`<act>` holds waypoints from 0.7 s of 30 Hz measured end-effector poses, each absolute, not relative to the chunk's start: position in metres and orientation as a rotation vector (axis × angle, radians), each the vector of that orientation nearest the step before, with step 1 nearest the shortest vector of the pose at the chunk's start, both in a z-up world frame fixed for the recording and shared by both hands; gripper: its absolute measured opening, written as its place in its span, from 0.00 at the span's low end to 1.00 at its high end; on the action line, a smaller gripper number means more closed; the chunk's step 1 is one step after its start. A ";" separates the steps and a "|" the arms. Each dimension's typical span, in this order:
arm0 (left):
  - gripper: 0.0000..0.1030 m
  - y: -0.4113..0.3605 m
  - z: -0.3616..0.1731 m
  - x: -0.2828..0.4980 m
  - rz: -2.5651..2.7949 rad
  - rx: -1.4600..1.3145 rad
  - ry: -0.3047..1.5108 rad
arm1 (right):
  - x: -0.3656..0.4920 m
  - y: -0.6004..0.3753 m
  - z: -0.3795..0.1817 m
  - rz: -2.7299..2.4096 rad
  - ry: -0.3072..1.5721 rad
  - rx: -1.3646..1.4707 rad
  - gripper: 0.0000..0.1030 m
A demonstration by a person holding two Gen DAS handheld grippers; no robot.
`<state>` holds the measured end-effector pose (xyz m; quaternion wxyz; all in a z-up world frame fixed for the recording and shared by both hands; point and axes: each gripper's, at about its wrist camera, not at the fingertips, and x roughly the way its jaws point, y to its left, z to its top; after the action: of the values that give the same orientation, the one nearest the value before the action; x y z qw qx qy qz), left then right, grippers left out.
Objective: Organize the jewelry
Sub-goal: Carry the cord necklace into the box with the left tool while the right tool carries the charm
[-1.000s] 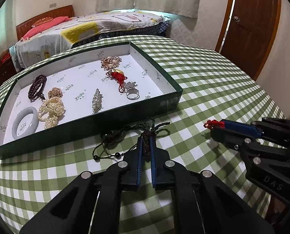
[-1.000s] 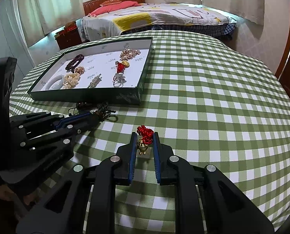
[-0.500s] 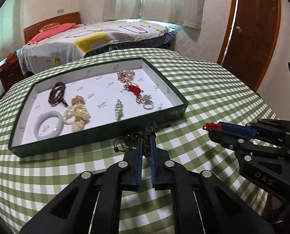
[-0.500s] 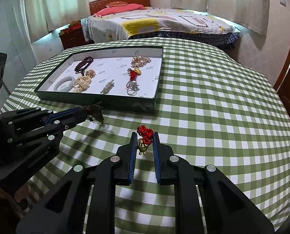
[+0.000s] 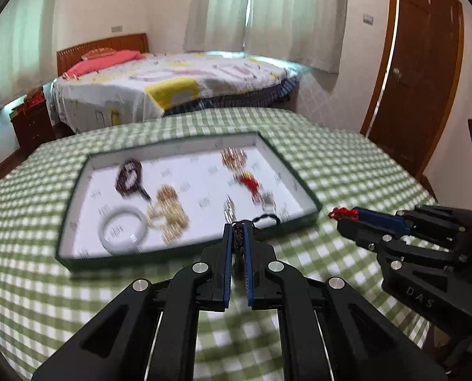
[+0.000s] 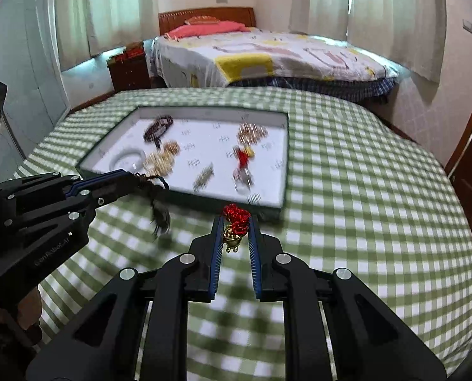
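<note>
A dark braided cord bracelet [image 5: 238, 240] is clamped between the narrowly set jaws of the left gripper [image 5: 238, 238], which is held above the green-and-white checked tablecloth [image 5: 347, 171] just in front of the near wall of the shallow dark green tray with a white printed lining [image 5: 185, 255]. In the right wrist view, the cord's loose ends [image 6: 160, 216] are seen dangling in the air below the left gripper's tips, clear of the cloth.

A red knotted cord charm with a small gold pendant [image 6: 234, 222] is pinched between the jaws of the right gripper [image 6: 234, 225]; the red knot is gripped at the fingertips and the gold piece hangs between the blue pads [image 6: 216, 254]. This gripper is held over the cloth near the tray's right front corner.

Inside the tray, blurred by motion, several pieces are laid apart: a pale white bangle [image 5: 121, 230] at the near left, a heap of cream beads [image 5: 167, 212] beside it, a dark bead string [image 5: 129, 176] behind, a rose-gold cluster [image 5: 232, 158] at the far right, a red-and-gold charm [image 5: 248, 182] in front of that, and a slim silver piece [image 5: 228, 206] near the front wall.

A bed with a patterned cover [image 6: 267, 54] is seen beyond the table.
</note>
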<state>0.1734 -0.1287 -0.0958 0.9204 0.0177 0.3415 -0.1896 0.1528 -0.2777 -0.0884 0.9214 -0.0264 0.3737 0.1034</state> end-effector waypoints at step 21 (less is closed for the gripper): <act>0.07 -0.090 -0.120 0.328 -0.222 0.000 0.709 | 0.314 -0.228 -0.120 0.231 0.749 0.023 0.16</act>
<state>0.3283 -0.0904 -0.1200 0.9319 0.0000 0.3462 -0.1087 0.3136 -0.2282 -0.1204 0.9242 0.0111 0.3649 0.1123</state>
